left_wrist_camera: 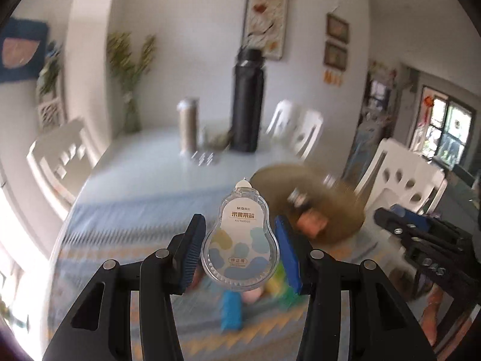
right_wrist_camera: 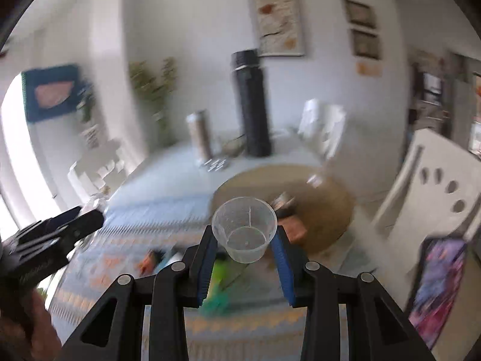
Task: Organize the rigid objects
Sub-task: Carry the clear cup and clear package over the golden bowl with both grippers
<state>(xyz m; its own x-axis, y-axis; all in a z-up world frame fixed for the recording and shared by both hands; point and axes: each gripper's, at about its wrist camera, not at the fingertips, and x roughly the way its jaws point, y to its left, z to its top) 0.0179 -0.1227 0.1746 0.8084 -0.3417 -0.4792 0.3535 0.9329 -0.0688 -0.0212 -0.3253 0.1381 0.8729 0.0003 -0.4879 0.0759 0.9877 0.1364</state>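
**Two small plastic items held above the table**

A clear pear-shaped correction tape refill [left_wrist_camera: 240, 242] sits clamped at its wide lower body in the left gripper [left_wrist_camera: 239, 251]. A clear plastic measuring cup [right_wrist_camera: 245, 228], clamped at its tapered sides, rides in the right gripper [right_wrist_camera: 245, 248]. Both look light, stiff and slippery. Beyond them, a round tan tray [right_wrist_camera: 327, 207] lies far right on the patterned tablecloth [left_wrist_camera: 120, 240].

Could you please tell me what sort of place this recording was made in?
Most likely a home dining room: a dining table ringed by white chairs, framed pictures on the wall, and a tall black flask standing on the table.
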